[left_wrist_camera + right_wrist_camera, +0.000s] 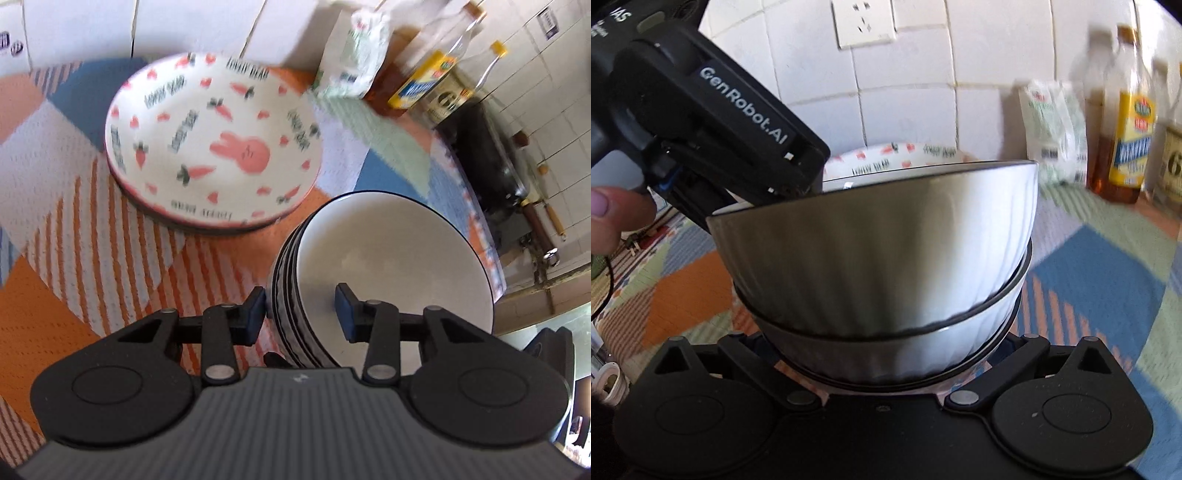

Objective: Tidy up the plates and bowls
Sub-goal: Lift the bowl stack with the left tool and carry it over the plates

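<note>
A stack of white ribbed bowls with black rims [388, 258] stands on the patterned cloth; in the right wrist view [882, 266] the top bowl sits tilted in the ones below. My left gripper [301, 314] is open, its jaws astride the near rim of the top bowl, one pad [255, 314] outside and one inside. My right gripper's fingertips are hidden behind the stack, jaws spread wide around its base. A stack of white plates with pink rabbit and carrot print [210, 144] lies beyond the bowls, also glimpsed in the right wrist view [886, 158].
Oil and sauce bottles [428, 77] and a white-green packet [354, 62] stand by the tiled wall; they also show in the right wrist view [1130, 122]. A black wok on a stove [491, 155] is at the right. A wall socket [864, 22] is above.
</note>
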A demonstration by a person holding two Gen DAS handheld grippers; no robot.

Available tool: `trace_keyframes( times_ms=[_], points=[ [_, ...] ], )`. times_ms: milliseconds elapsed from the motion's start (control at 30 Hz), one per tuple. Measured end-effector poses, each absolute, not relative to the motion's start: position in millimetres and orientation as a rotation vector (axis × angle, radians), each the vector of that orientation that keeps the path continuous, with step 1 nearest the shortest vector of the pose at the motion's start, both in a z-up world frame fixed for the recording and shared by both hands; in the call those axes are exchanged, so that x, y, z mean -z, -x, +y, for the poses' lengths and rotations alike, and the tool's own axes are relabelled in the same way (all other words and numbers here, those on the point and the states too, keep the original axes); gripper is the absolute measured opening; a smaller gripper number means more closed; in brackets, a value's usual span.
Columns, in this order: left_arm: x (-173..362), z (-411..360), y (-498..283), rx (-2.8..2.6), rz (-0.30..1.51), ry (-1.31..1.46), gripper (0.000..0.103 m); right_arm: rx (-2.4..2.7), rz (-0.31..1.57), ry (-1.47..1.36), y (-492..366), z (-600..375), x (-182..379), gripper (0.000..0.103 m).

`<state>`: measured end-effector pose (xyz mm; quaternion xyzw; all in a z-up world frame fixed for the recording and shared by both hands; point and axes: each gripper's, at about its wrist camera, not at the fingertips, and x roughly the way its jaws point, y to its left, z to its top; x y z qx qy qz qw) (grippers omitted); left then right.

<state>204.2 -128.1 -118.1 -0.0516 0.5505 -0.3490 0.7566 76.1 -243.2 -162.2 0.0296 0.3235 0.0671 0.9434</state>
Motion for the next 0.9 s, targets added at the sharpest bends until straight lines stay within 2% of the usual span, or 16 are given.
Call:
trace_keyframes(
  times_ms=[200, 433, 900],
  points=[
    [86, -123, -226, 0.746, 1.151, 0.147, 0.039, -0.178, 0.616, 0.015, -101, -247, 127, 0.103],
    [74, -117, -250, 0.662, 1.111, 0.112, 0.039, -0.265, 0.611, 0.036, -143, -246, 121, 0.103],
    [92, -117, -317, 0.636, 1.108, 0.115, 0.039, -0.336, 0.626, 0.047, -218, -250, 133, 0.103]
  ],
)
